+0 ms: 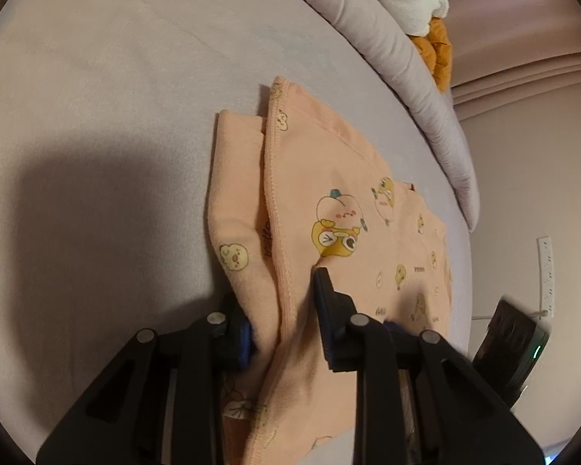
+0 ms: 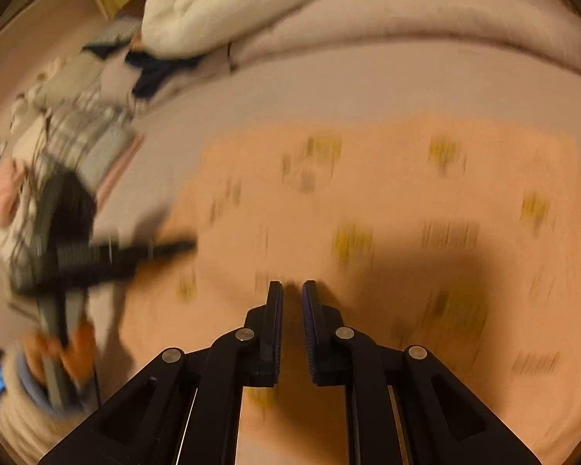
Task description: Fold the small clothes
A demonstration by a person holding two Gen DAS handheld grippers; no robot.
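A peach garment (image 1: 348,178) printed with yellow cartoon ducks lies on the lilac bed sheet (image 1: 116,97), one layer doubled over along a stitched hem. My left gripper (image 1: 277,290) is shut on a bunched fold at its near edge, with cloth filling the gap between the blue pads. In the blurred right wrist view the same garment (image 2: 387,193) spreads flat and wide. My right gripper (image 2: 292,283) hangs over its near part, jaws drawn to a narrow slit. I cannot tell whether cloth is pinched at the tips. The left gripper (image 2: 166,250) meets the garment's left edge.
A rolled lilac duvet (image 1: 387,38) borders the far side, with a white fleecy blanket (image 2: 232,11) and an orange item (image 1: 439,54) on it. A heap of clothes (image 2: 77,128) sits at the left. A dark device with a green light (image 1: 511,348) is past the bed's right edge.
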